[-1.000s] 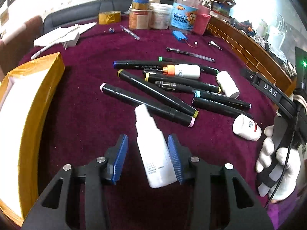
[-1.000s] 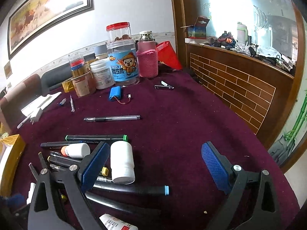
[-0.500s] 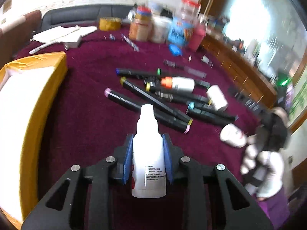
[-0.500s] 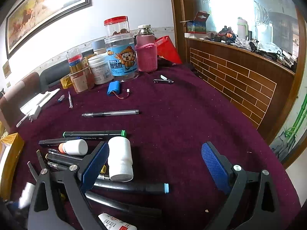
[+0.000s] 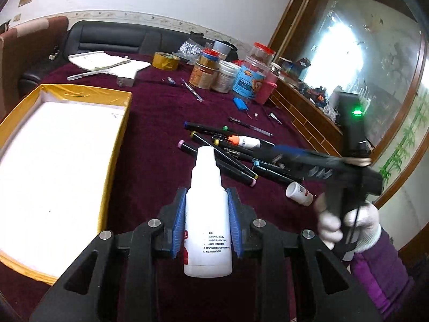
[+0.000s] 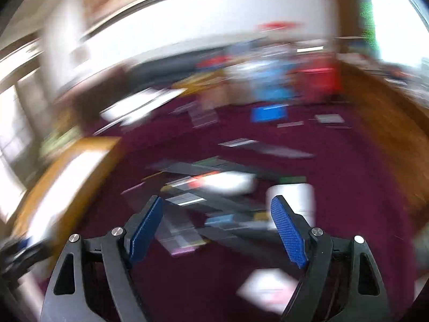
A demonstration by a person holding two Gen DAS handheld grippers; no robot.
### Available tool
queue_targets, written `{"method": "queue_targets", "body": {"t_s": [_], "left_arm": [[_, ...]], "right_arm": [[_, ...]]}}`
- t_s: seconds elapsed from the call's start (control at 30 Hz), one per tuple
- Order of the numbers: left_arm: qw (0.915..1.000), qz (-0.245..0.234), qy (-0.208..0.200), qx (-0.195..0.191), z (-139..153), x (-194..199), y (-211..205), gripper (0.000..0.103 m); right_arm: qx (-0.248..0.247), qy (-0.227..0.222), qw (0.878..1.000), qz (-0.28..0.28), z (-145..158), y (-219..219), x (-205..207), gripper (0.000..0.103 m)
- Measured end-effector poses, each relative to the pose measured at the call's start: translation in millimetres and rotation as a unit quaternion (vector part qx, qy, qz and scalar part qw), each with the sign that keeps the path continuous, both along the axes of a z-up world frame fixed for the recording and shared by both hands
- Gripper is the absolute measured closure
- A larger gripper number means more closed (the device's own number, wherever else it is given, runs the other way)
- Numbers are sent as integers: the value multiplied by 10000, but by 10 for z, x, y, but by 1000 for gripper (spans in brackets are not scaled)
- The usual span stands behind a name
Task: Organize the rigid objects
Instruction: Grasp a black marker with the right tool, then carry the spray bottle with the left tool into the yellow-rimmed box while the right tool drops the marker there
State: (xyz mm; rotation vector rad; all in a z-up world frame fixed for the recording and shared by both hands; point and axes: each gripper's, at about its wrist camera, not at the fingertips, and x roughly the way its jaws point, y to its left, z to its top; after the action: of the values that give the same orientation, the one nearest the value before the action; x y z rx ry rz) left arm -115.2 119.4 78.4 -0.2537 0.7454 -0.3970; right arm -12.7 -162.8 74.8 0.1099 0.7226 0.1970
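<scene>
The left gripper (image 5: 207, 224) pinches a white squeeze bottle (image 5: 207, 214) between its blue fingers (image 5: 179, 222), both pressed flat against the bottle's sides. The bottle is clear of the maroon surface (image 5: 155, 139), with its nozzle pointing away from the camera. An open yellow-rimmed box (image 5: 118, 145) with a white interior lies just to the left of the gripper.

Beyond the bottle, a cluster of black markers (image 5: 228, 158) lies on the surface, with a small white orange-capped bottle (image 5: 245, 141) among them and a short white pill bottle (image 5: 299, 193) to the right.

The right gripper (image 6: 217, 228) carries nothing; its fingers (image 6: 146, 230) are spread and closing, with no object between them. Its view is heavily motion-blurred. A gloved right hand (image 5: 346, 222) grips its handle in the left wrist view.
</scene>
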Motion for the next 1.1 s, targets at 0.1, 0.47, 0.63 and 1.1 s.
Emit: {"method": "queue_targets", "body": {"t_s": [0.1, 0.47, 0.63, 1.1], "left_arm": [[10000, 92, -9, -4, 9, -31, 128, 76], [9991, 407, 119, -89, -97, 4, 479, 76], [9986, 481, 117, -157, -81, 8, 600, 76], [9971, 716, 181, -157, 172, 486, 1063, 76]], "right_arm": [[58, 632, 9876, 1439, -112, 523, 185, 47], [-886, 1331, 9642, 2117, -544, 1231, 585, 53], [-1065, 1338, 9651, 1986, -648, 1284, 618, 84], [559, 1402, 9745, 1659, -62, 1105, 456, 90]]}}
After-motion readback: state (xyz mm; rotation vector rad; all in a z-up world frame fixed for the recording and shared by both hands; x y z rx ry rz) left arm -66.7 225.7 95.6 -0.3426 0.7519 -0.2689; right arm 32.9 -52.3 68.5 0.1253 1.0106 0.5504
